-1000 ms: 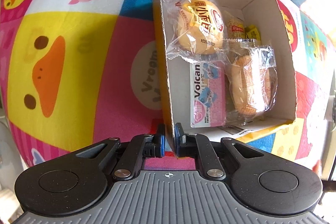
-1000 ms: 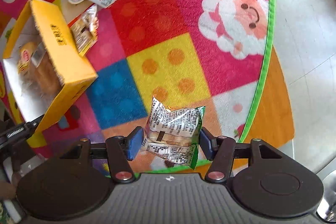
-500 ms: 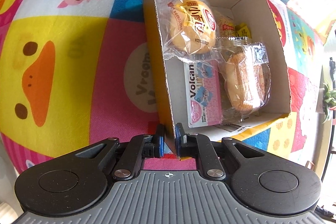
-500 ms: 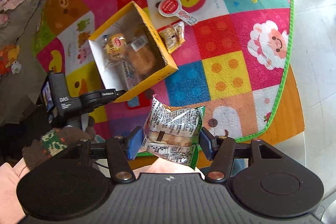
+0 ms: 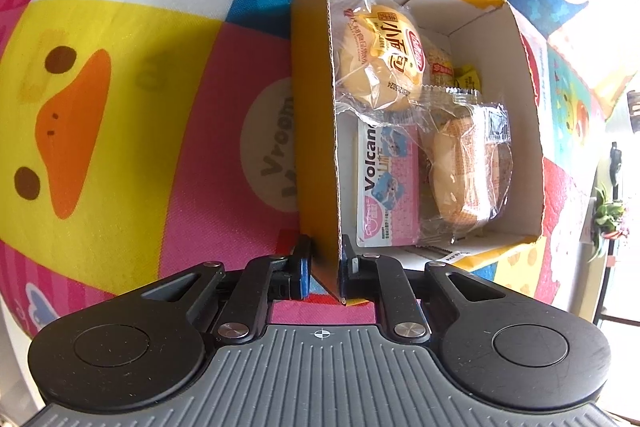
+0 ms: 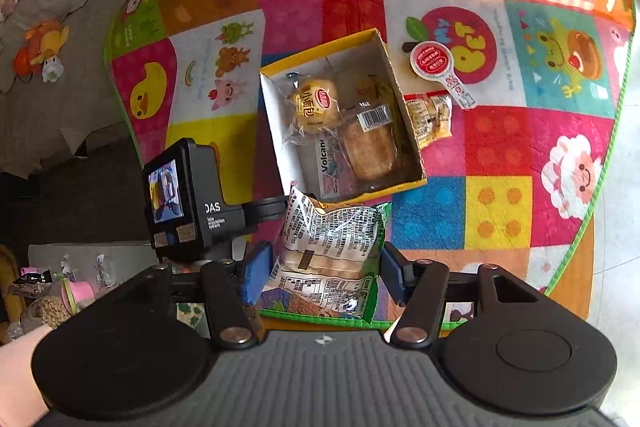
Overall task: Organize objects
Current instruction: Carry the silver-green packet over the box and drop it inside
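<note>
- Box [image 5: 316, 131], yellow outside and pale inside, is set open-topped on a bright cartoon mat [image 5: 120, 87]; its near left corner wall is pinched between the almost closed jaws of the left gripper [image 5: 323, 269], one pad outside the wall and one inside.
- Wrapped snacks are seen lying inside the box: a round bun [image 5: 380, 63] at the far left, a pink flat pack [image 5: 390, 195] below it, a long bun in clear film [image 5: 466, 175] to the right, and small yellow packets [image 5: 452, 73] at the far end.
- A green-edged snack bag [image 6: 330, 259], printed side up, is clamped between the blue pads of the right gripper [image 6: 326, 275], whose jaws are held about half open by the bag's width; the bag is carried in the air, near the box's near edge as seen from the right wrist.
- On the mat just right of the box, another small snack pack [image 6: 430, 117] is left lying, with a round red-labelled tag [image 6: 434, 61] beyond it.
- The left gripper's camera body [image 6: 188, 199] is visible to the left of the held bag.
</note>
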Demonstrator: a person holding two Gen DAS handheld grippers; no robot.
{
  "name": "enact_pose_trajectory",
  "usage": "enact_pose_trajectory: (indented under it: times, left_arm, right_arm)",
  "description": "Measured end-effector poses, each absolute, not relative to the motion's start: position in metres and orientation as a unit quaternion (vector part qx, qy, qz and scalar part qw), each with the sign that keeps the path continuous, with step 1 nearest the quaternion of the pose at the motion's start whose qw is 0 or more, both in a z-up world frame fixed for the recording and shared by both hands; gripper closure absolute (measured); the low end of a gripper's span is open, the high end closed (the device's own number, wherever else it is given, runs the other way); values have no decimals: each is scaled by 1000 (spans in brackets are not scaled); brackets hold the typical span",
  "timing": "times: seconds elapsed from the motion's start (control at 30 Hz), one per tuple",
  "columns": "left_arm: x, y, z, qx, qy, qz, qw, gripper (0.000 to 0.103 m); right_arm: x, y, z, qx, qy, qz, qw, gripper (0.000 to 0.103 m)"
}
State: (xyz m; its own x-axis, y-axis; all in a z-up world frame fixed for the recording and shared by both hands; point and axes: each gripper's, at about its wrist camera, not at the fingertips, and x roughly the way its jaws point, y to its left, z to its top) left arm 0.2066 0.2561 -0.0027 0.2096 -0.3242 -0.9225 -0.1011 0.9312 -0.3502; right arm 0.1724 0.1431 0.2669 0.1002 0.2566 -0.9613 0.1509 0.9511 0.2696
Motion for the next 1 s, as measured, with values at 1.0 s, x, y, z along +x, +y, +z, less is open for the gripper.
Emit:
enact_pose_trajectory:
  times: [1.0]
  left_arm:
    - [199, 256, -6, -210, 617, -22, 758, 87]
  right_arm:
    - [241, 95, 185, 180, 693, 10, 698, 37]
